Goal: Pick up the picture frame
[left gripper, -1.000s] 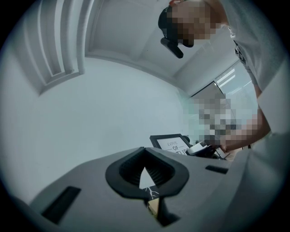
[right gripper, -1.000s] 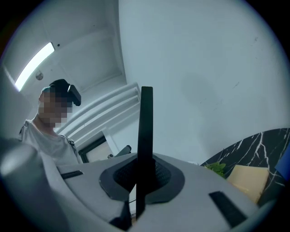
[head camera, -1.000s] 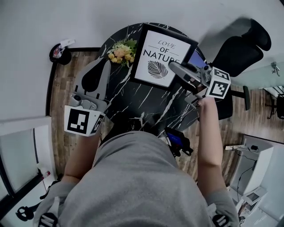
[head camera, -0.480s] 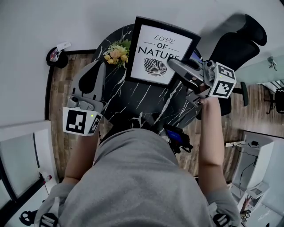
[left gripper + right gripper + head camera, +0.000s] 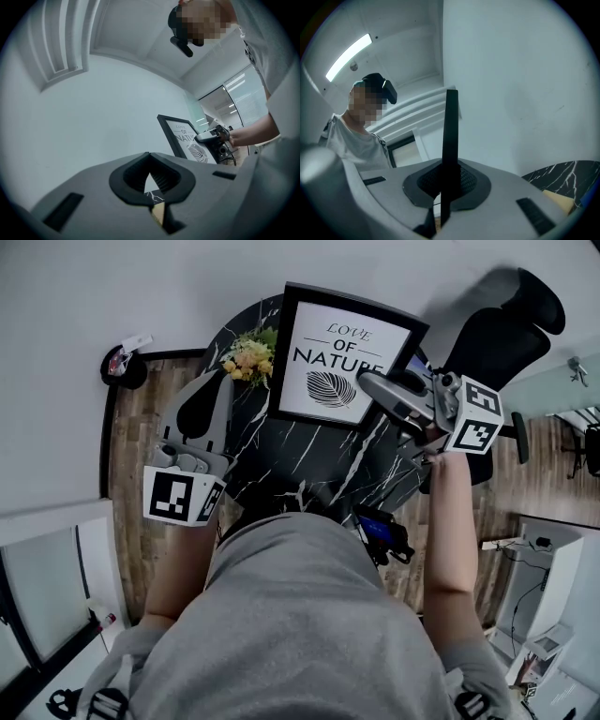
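The picture frame (image 5: 342,357), black-edged with a white print of a leaf and lettering, hangs tilted above the round black marble table (image 5: 309,460). My right gripper (image 5: 367,382) is shut on the frame's right edge. In the right gripper view that black edge (image 5: 450,136) stands upright between the pads. The left gripper (image 5: 219,379) is held over the table's left side, shut and empty, well apart from the frame. In the left gripper view the frame (image 5: 180,136) shows at the right, with the other gripper on it.
A small bunch of yellow flowers (image 5: 248,354) lies on the table just left of the frame. A black office chair (image 5: 506,338) stands at the right. A white wall runs behind the table. A dark device (image 5: 380,532) sits below the table's near edge.
The right gripper has lifted the frame a little; it now looks larger and nearer, and it has rolled slightly. The left gripper has stayed where it was.
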The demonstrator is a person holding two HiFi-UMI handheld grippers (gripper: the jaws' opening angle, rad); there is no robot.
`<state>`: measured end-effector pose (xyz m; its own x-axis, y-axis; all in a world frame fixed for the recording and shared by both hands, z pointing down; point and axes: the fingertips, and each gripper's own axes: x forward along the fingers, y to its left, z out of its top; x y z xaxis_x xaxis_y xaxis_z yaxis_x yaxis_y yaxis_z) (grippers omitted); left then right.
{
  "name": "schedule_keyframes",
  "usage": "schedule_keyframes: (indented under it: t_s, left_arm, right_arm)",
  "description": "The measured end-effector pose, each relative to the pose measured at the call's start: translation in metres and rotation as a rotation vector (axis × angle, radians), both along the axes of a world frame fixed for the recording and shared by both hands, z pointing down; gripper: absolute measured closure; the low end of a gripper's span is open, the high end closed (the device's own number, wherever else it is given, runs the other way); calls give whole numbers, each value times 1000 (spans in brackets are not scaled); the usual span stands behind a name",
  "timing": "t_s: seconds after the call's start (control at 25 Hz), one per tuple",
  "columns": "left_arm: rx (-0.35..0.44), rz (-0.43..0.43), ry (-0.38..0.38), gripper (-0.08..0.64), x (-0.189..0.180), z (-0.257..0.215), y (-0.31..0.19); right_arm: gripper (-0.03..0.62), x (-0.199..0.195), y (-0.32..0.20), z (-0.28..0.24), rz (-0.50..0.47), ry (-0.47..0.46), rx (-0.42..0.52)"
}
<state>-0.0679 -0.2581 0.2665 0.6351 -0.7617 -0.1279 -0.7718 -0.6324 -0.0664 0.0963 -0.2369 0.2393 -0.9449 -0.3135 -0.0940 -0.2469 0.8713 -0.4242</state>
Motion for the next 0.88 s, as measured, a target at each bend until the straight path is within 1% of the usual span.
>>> schedule_keyframes:
  t_s: [0.48, 0.88]
  left_arm:
    - [-12, 13, -16, 554, 6, -1, -7]
    - [-19, 17, -17, 554, 9, -1, -10]
  right_arm:
    - [557, 0, 0, 3, -1, -12, -7]
    - [555, 1, -2, 4, -2, 0, -14]
